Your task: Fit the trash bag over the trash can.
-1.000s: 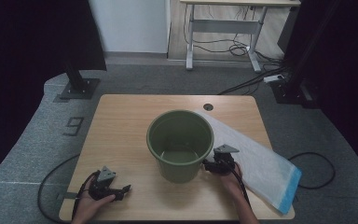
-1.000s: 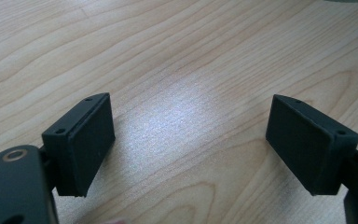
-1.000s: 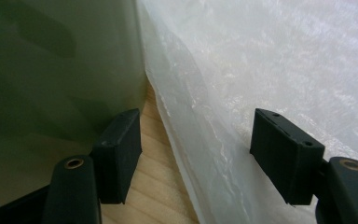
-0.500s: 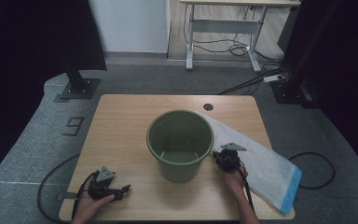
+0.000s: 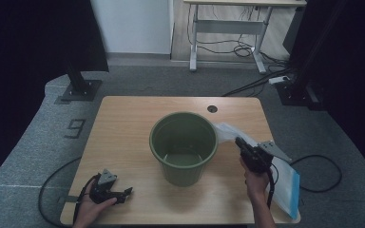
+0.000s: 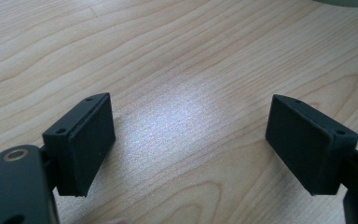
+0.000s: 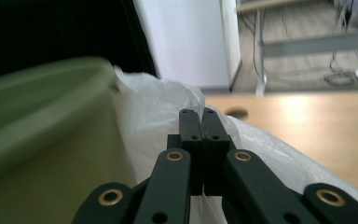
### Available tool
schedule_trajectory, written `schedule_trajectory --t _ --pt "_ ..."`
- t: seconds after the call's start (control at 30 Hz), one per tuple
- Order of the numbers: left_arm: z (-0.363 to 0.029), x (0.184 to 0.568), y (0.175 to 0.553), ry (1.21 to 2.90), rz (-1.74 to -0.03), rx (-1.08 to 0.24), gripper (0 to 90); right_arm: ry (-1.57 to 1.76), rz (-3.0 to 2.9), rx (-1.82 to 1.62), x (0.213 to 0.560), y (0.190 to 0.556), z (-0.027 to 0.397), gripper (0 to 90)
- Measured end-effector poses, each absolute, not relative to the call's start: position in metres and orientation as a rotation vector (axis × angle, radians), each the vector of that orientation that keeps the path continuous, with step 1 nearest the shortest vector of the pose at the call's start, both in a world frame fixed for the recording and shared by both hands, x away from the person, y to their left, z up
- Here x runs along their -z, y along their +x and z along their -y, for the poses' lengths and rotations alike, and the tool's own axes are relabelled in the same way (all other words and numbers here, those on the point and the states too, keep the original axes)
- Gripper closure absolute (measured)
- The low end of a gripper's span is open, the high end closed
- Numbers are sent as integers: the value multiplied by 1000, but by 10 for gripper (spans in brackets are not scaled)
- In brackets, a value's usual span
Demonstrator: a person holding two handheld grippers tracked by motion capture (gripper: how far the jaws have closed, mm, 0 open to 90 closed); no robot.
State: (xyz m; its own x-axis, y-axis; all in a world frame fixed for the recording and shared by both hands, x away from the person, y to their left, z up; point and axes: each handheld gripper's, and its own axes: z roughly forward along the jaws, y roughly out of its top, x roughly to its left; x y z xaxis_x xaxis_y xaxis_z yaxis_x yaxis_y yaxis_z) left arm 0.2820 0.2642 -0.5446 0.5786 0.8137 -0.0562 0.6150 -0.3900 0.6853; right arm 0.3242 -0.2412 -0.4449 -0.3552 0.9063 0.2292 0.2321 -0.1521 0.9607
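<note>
A green plastic bucket (image 5: 183, 173) stands upright in the middle of the wooden table (image 5: 123, 128). To its right lies a clear plastic bag (image 5: 285, 183) with a blue end. My right gripper (image 5: 239, 141) is shut on the bag's near end and holds it raised beside the bucket's rim. In the right gripper view the closed jaws (image 7: 201, 122) pinch white film (image 7: 154, 107), with the bucket wall (image 7: 42, 140) at the left. My left gripper (image 5: 126, 192) rests low at the table's front left. Its pads (image 6: 189, 140) stand wide apart over bare wood.
A round cable hole (image 5: 212, 109) sits near the table's far edge. Cables trail off the front corners onto the grey carpet. A white desk frame (image 5: 228, 28) stands beyond the table, and dark stands flank it.
My right gripper has risen beside the bucket, and the bag's near end has come up off the table with it. The left gripper has not moved.
</note>
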Motion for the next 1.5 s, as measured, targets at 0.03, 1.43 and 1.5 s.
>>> schedule_trajectory --t 0.03,1.43,1.5 --pt "-264 545 282 2136 -1133 -380 154 1302 -1555 -1550 445 324 241 891" --pt "-266 544 282 2118 -1142 -359 155 912 -1290 -1804 287 267 229 890" --pt "-267 544 282 2115 -1142 -358 155 903 -1298 -1794 287 266 225 890"
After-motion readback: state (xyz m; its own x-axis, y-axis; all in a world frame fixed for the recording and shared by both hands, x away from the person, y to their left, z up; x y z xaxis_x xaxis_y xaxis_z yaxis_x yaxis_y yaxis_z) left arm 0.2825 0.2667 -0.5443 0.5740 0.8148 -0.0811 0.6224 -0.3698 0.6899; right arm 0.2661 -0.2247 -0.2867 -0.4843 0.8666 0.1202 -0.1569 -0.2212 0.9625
